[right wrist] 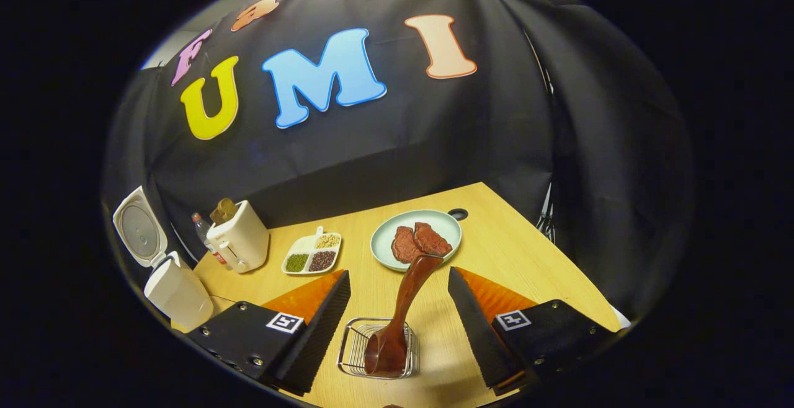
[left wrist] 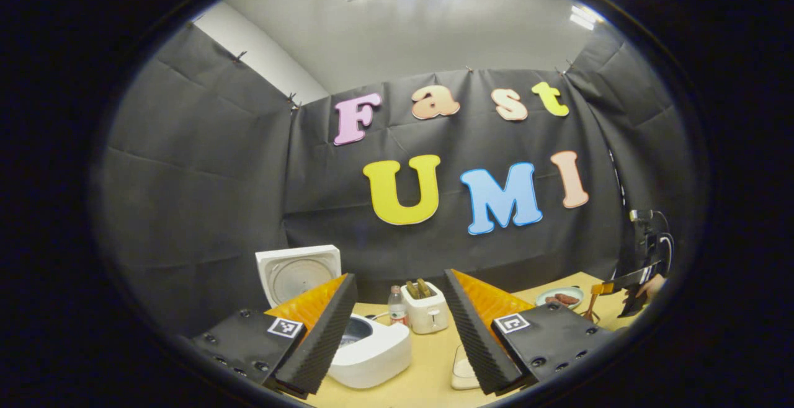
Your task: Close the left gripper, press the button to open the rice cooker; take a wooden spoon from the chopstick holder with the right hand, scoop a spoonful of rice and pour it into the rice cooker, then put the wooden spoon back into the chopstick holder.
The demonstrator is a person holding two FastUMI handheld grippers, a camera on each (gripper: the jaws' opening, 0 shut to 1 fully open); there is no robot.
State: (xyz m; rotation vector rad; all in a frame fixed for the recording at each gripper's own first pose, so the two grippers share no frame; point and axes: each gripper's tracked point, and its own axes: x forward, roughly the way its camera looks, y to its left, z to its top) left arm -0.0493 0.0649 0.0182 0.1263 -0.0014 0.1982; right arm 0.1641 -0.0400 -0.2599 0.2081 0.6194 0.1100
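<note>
Already the rice cooker (left wrist: 366,349) stands open in the left gripper view, its lid (left wrist: 299,271) tipped up and back, its white body sitting on the surface (left wrist: 428,364) just past the left claw (left wrist: 400,327). That claw is spread wide with nothing between its fingers. A toaster (left wrist: 425,314) and a small bottle (left wrist: 397,306) stand behind the cooker, and far off to the right the other claw appears beside a plate (left wrist: 560,296), though it is too small there to read well.

Next, in the right gripper view, the right claw (right wrist: 400,327) hangs wide open and empty, straddling the wire chopstick holder (right wrist: 378,349). The wooden spoon (right wrist: 403,309) stands in that holder bowl-down, its handle leaning up and away between the fingers without touching either. A divided dish of grains (right wrist: 312,253) lies beyond on the left, near the toaster (right wrist: 239,243).

The step in hand looks to be taking the spoon. Best done by centring the handle between the fingers, closing on its mid-shaft, then lifting straight up so the bowl clears the wire rim.
</note>
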